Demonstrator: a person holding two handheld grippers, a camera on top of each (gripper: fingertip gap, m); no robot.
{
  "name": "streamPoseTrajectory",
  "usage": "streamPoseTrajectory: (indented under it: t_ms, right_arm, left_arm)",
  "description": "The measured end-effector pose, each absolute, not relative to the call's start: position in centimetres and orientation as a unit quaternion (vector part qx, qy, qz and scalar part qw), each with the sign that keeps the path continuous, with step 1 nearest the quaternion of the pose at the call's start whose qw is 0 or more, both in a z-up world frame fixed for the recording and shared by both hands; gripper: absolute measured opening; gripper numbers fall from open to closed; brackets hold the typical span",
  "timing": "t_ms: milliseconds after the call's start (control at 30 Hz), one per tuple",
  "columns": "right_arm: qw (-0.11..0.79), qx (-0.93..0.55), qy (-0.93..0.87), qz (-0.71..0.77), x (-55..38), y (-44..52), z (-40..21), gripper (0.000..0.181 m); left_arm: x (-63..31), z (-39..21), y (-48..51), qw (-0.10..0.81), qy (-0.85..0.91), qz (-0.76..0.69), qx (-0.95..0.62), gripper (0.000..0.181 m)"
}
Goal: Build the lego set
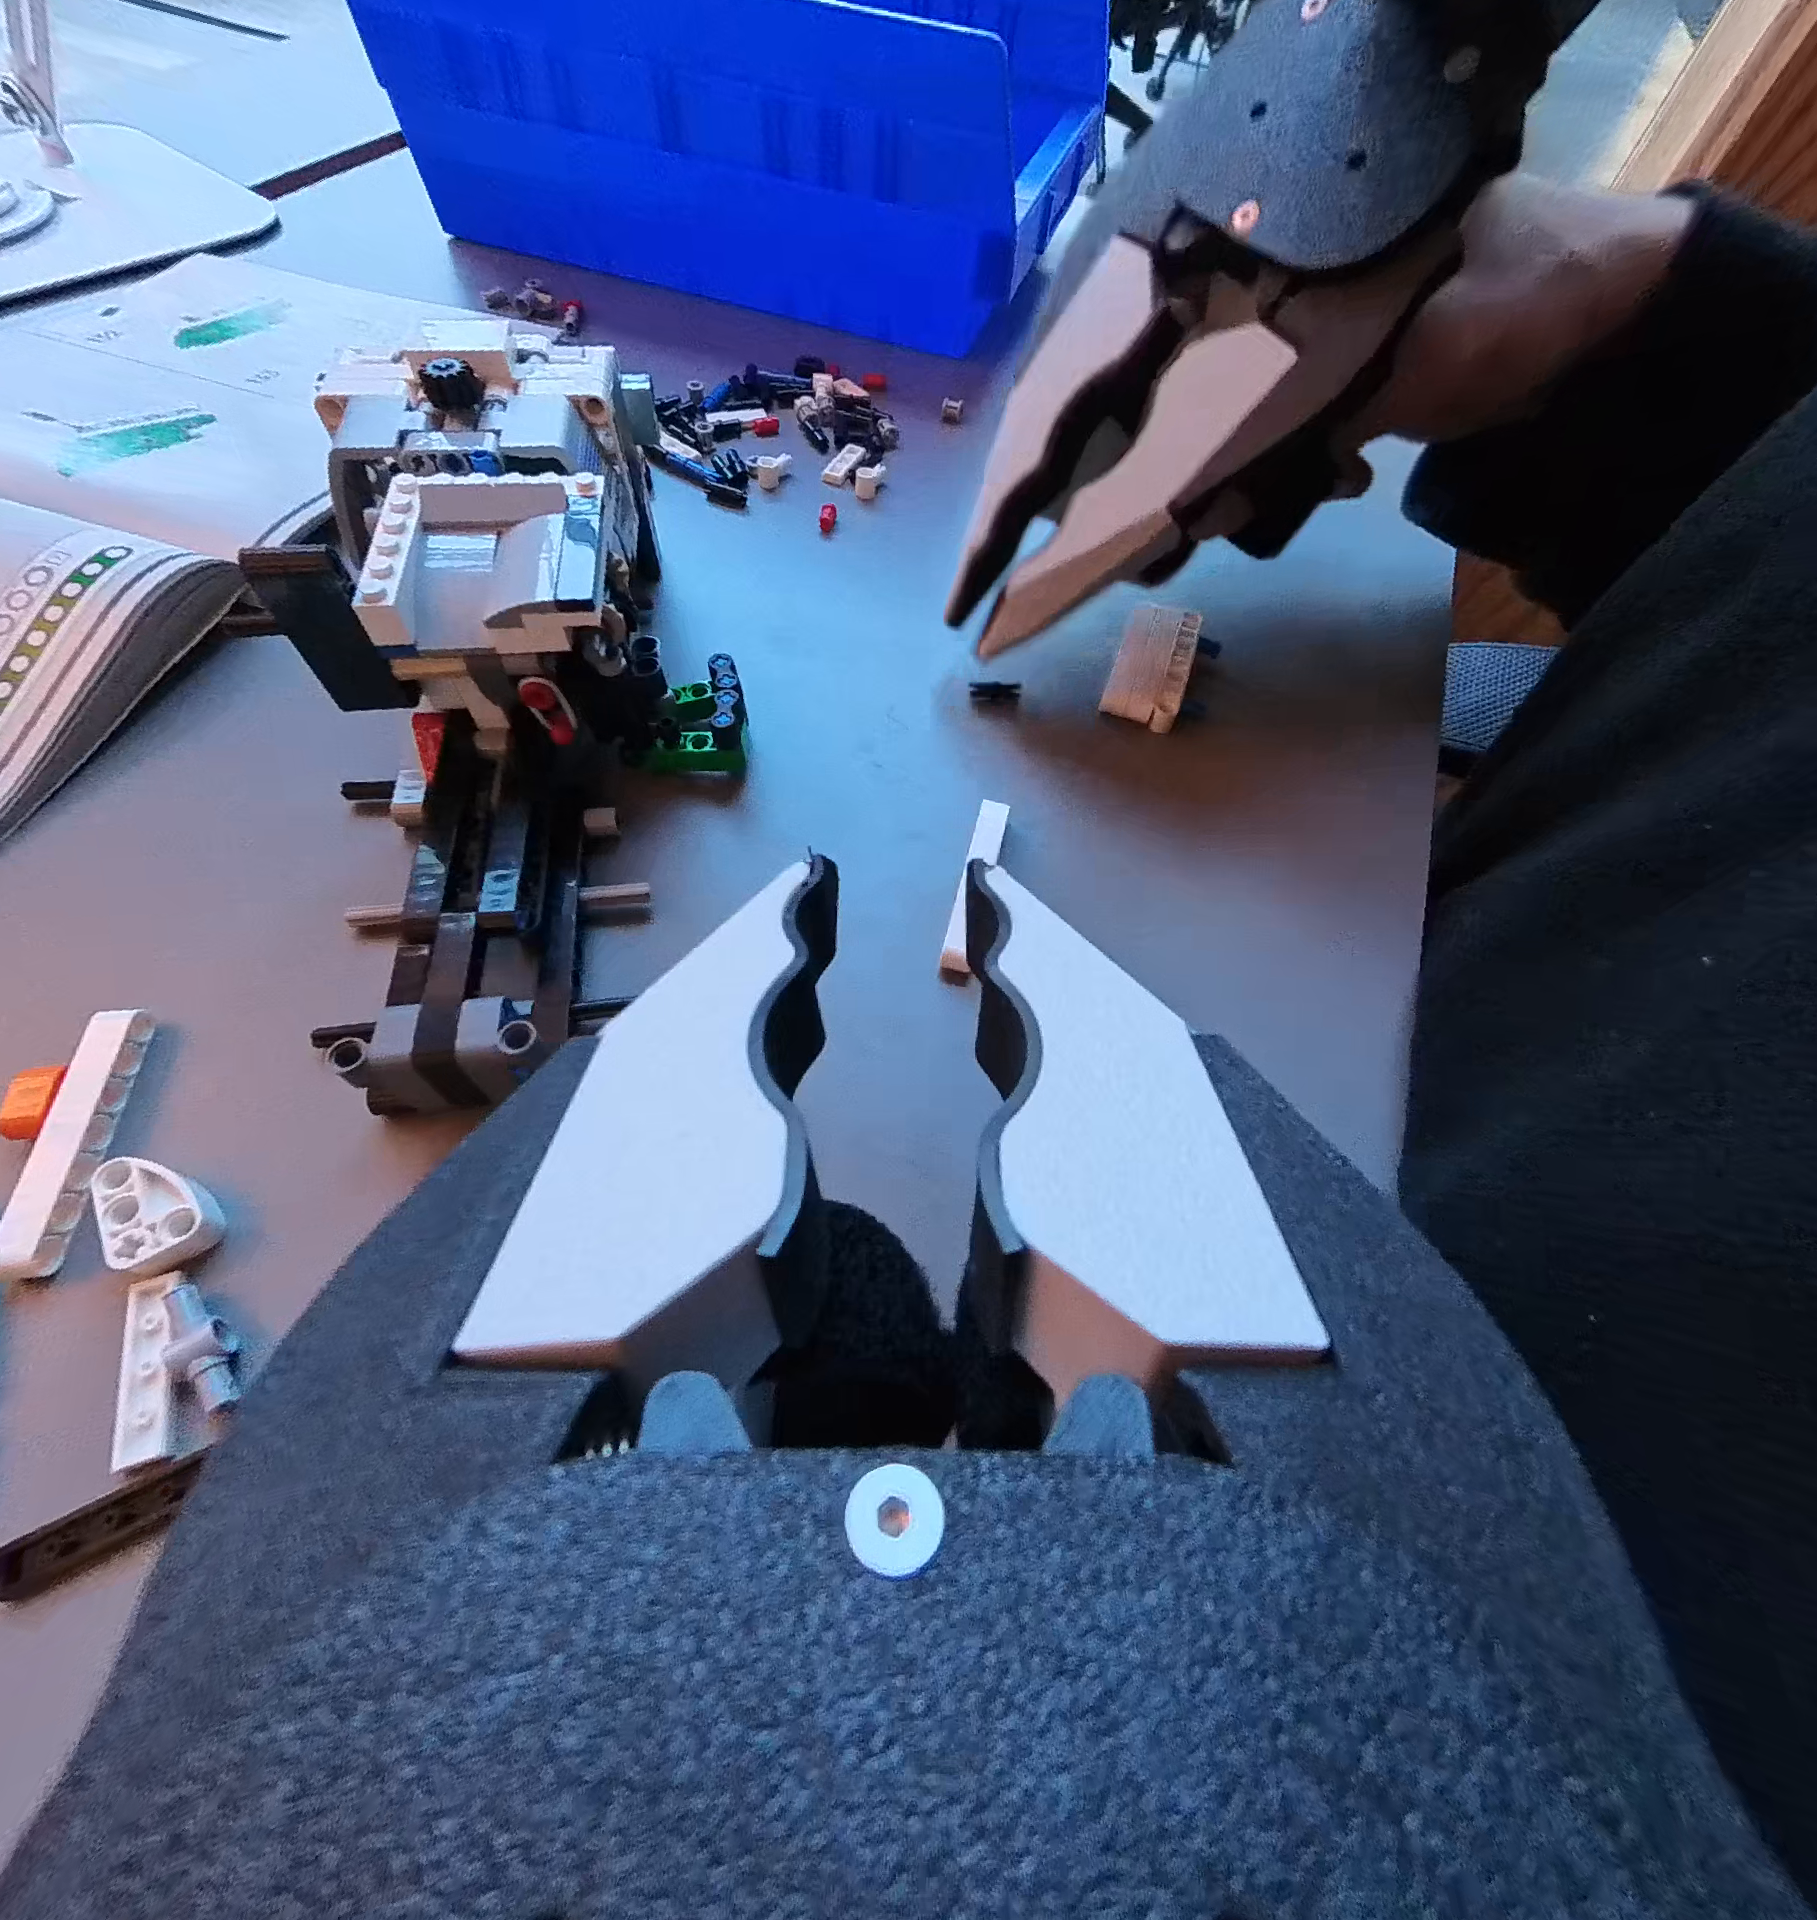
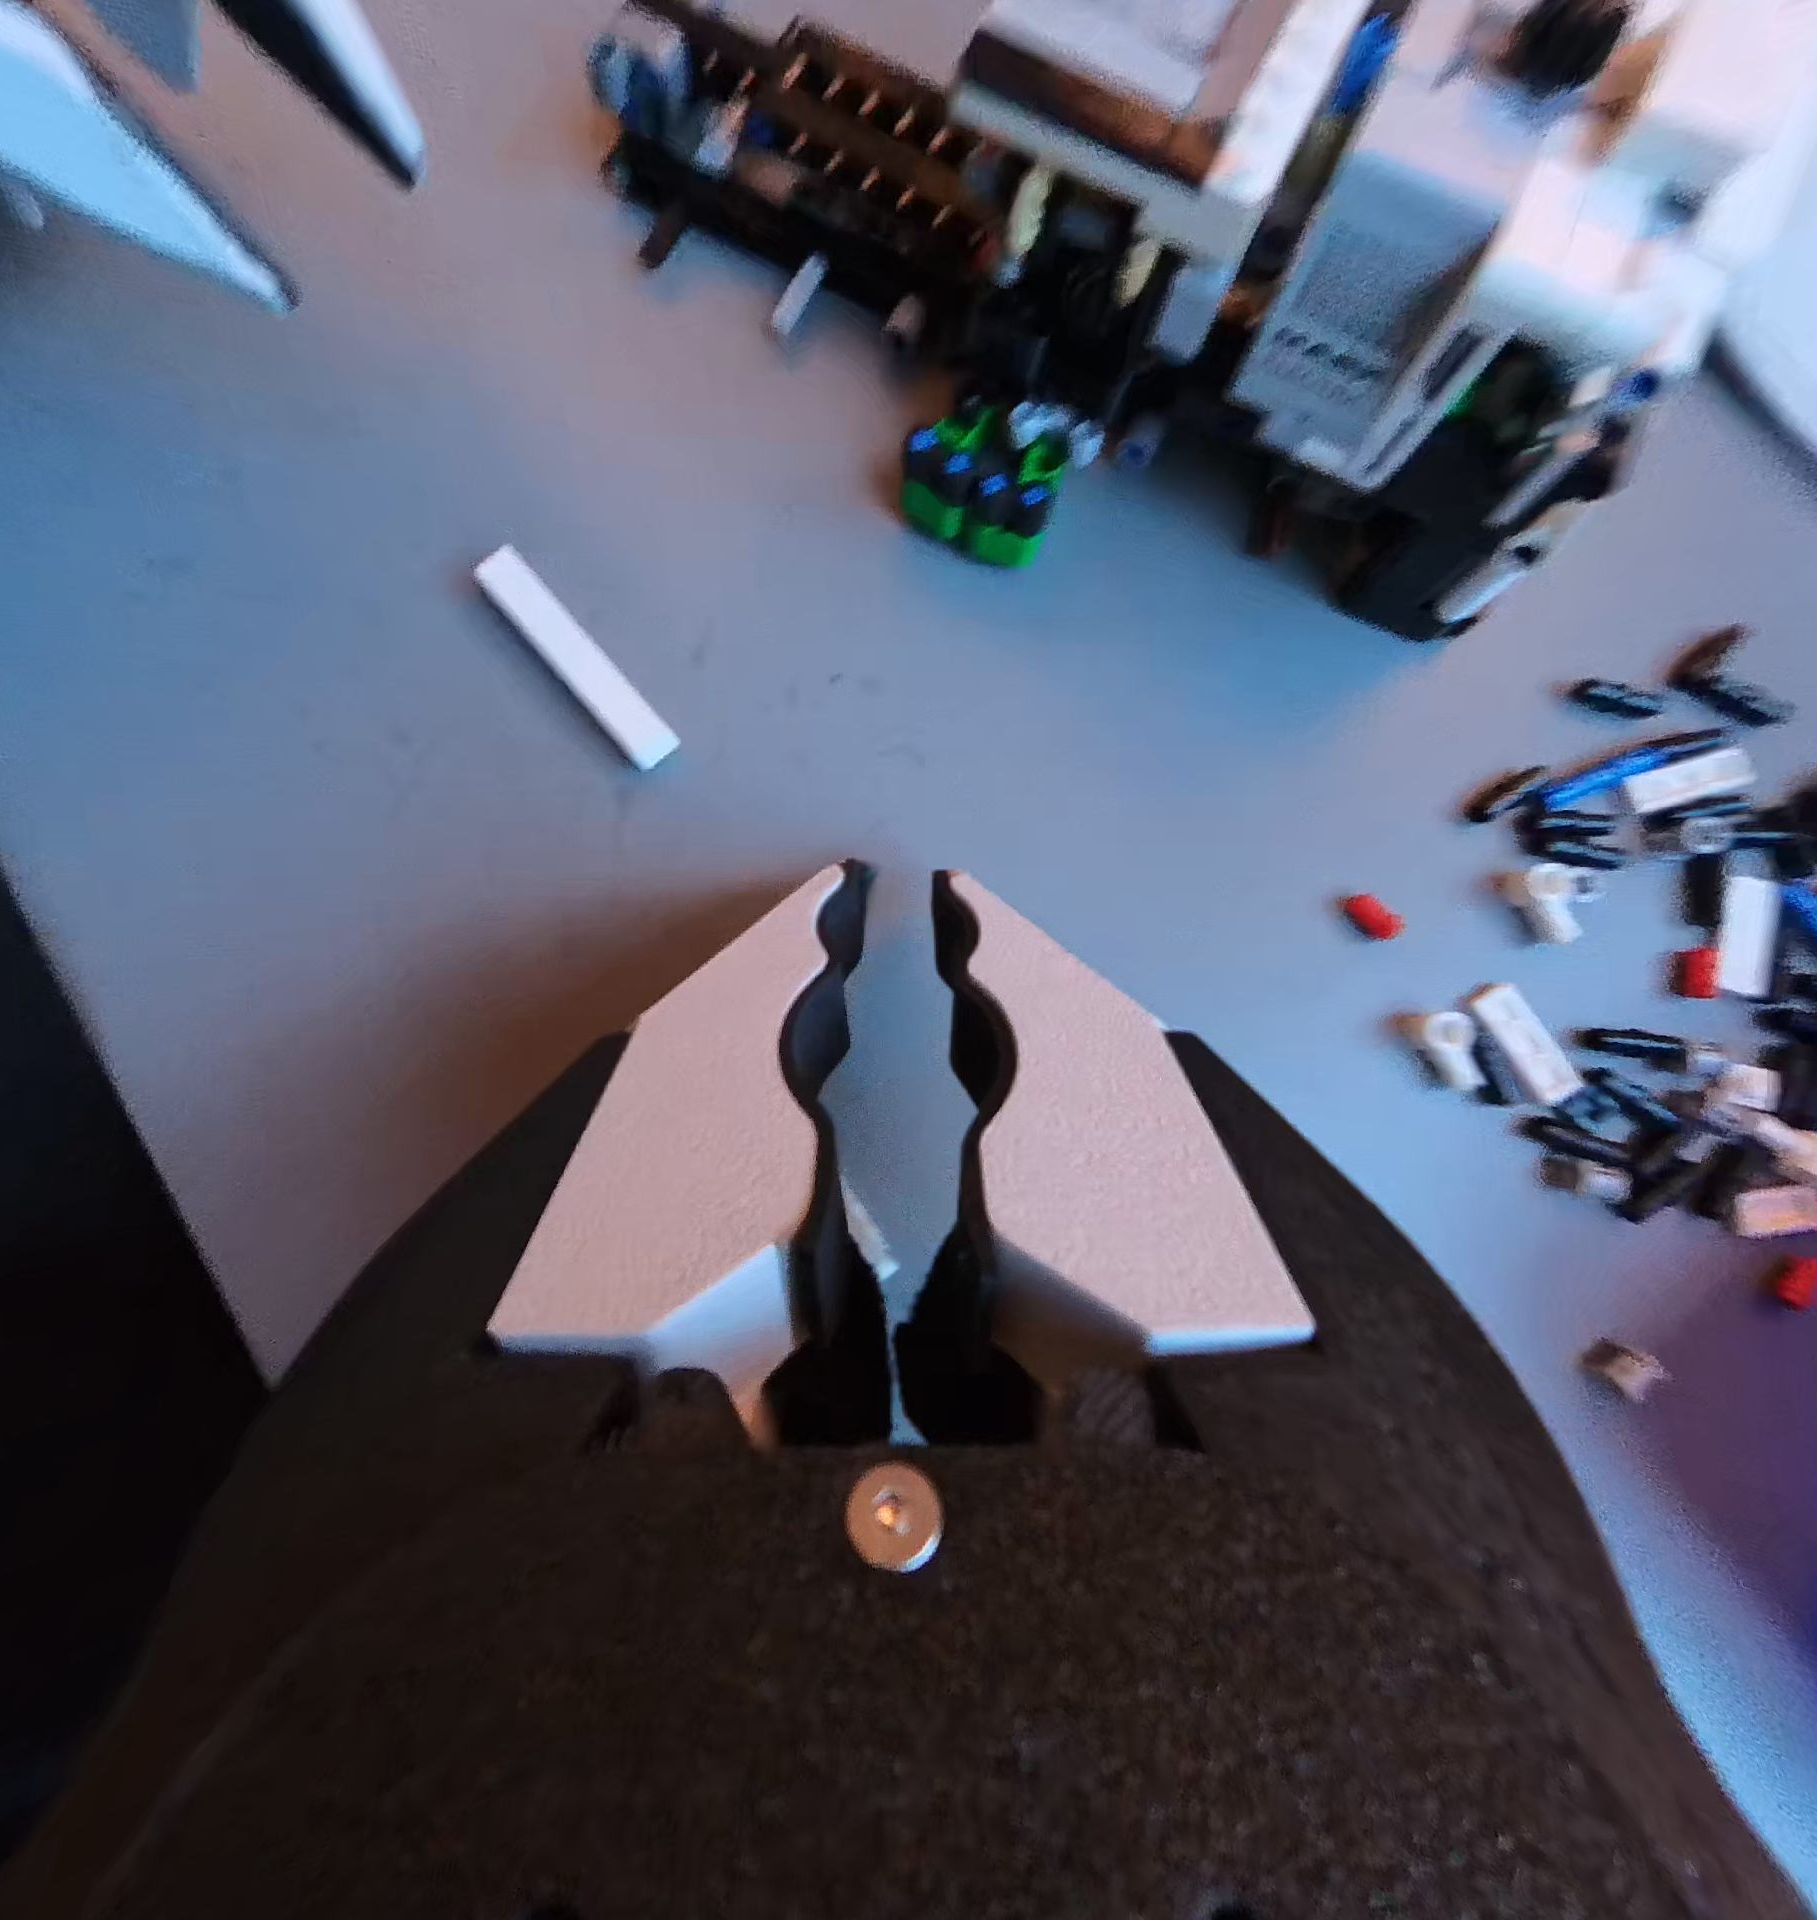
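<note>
The half-built lego truck of white, grey and black bricks [image 1: 488,665] lies toward the left side of the dark table [image 1: 862,727], its black chassis beams running back toward the near edge; the left gripper [image 1: 899,883] hovers over the table's middle with jaws parted and nothing between them; the right gripper [image 1: 977,629] points down near the right edge, jaws a narrow gap apart and empty, and its own view [image 2: 899,873] shows the same.

A flat white bar tile [image 1: 977,883] lies just beside the left gripper's right fingertip; a small black pin [image 1: 992,691] rests just beneath the right gripper's tips, with a white ribbed brick [image 1: 1153,665] close by toward the right edge. The pin is probably the next pick; being small and round, it could roll away or flick out if the fingertips close off-centre, and toward that side the table edge is near. The right wrist view is blurred, so how well the tips line up cannot be judged from it.

A small green-and-black subassembly [image 2: 987,488] sits against the truck's side; a careless sweep of either gripper could knock it or the loose tile. Farther off, a scatter of small black, white and red pieces [image 1: 779,426] lies before a blue plastic bin [image 1: 727,156] at the far edge; an open instruction booklet [image 1: 73,582] covers the far left; white beams and plates [image 1: 73,1143] lie at the near left.
</note>
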State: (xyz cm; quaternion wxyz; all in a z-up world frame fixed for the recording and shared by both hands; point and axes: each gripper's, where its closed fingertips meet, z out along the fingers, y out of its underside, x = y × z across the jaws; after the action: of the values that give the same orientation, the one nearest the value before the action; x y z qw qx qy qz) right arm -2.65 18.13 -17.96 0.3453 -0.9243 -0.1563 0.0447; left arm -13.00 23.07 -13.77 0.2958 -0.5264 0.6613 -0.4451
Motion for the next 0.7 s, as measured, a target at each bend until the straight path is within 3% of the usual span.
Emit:
streamPoseTrajectory:
  t_ms: [267,700]
  right_arm:
    - [0.417,-0.905,0.066,-0.048,7.2,22.9,-16.6,0.017]
    - [0.375,-0.918,0.075,-0.107,8.5,24.1,-18.8,0.005]
  left_arm:
    - [-13.1,-13.8,23.4,0.296,0.663,-0.441,-0.528,0.023]
    - [-13.2,-14.3,24.2,0.287,0.663,-0.438,-0.535,0.023]
